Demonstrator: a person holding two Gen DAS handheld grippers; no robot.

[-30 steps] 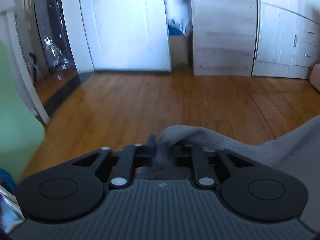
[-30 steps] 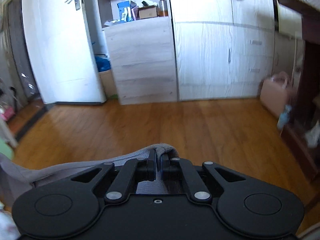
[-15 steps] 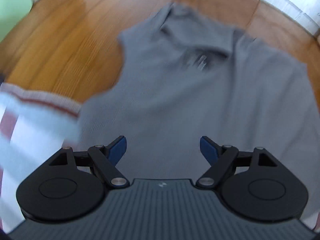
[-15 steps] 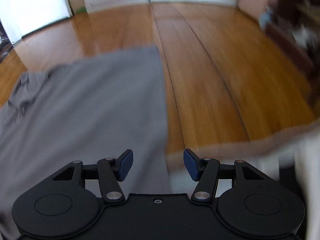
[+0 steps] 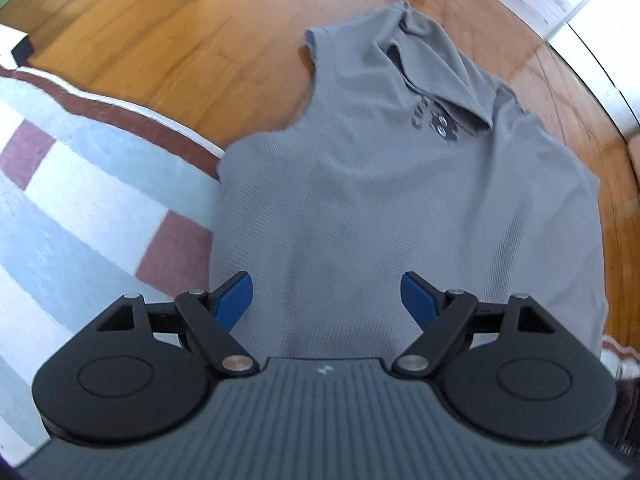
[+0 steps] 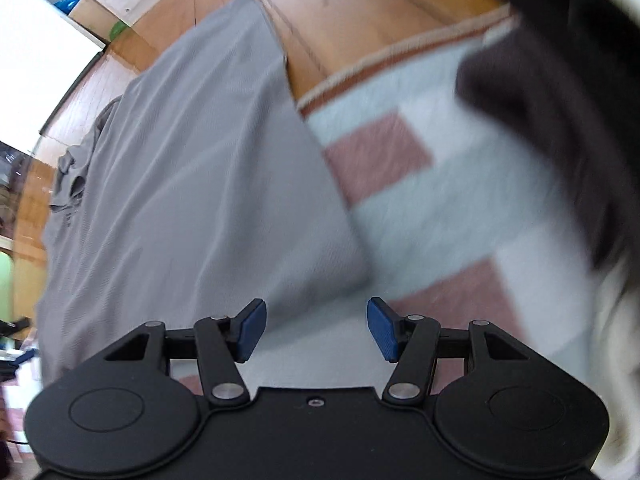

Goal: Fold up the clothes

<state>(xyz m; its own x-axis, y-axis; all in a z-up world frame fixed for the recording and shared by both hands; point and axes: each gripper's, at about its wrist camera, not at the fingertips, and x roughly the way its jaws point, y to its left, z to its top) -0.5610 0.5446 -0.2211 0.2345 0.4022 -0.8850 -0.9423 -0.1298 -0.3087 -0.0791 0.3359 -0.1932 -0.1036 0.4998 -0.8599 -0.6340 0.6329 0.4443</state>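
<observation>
Checked red, white and pale blue rug on wooden floor

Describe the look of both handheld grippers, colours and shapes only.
Left gripper: ribbed grey body with a small pale logo, black rounded side housings, black linkage arms with silver pivot pins, blue fingers. Right gripper: the same build, but a smooth black body with one small screw.

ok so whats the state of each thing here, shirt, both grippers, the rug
grey shirt: spread flat, front up, collar rumpled, partly on the wood floor, partly on the rug
left gripper: fingers open, nothing between them, above the shirt
right gripper: fingers opening, nothing between them, over the shirt's edge
checked rug: flat on the floor, under the shirt's lower part
</observation>
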